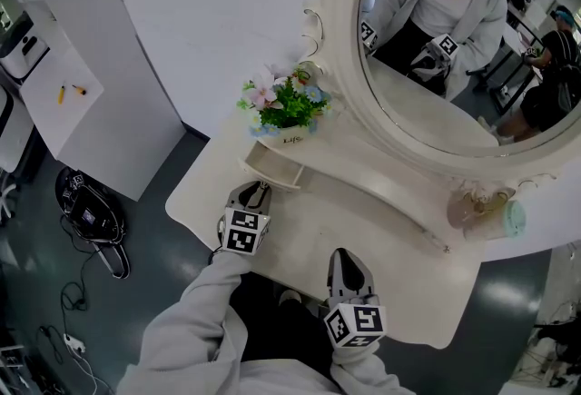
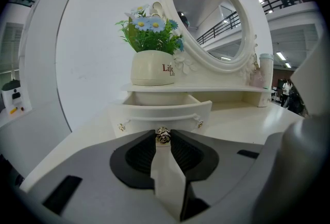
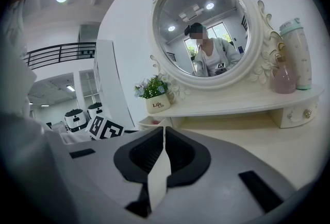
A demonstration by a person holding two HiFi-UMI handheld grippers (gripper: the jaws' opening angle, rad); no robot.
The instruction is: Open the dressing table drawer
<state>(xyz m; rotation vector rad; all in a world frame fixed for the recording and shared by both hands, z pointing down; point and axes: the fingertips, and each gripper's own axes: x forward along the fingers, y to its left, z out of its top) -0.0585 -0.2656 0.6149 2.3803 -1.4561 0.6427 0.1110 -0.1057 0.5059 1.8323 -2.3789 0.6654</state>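
The small cream drawer (image 1: pixel 272 169) under the mirror shelf at the left stands pulled out of the white dressing table (image 1: pixel 381 239). In the left gripper view its curved front (image 2: pixel 162 113) is just beyond the jaws, and the inside shows behind it. My left gripper (image 1: pixel 257 196) (image 2: pixel 163 137) is shut on the drawer's small metal knob (image 2: pixel 163 136). My right gripper (image 1: pixel 349 262) (image 3: pixel 164 132) hovers over the table's front edge, shut, with nothing in it.
A flower pot (image 1: pixel 285 109) stands on the shelf above the drawer. The oval mirror (image 1: pixel 454 48) rises behind. A pink vase (image 1: pixel 472 208) and a green bottle (image 1: pixel 514 219) stand at the shelf's right end, above a second, closed drawer (image 3: pixel 298 114). A black bag (image 1: pixel 91 212) lies on the floor at the left.
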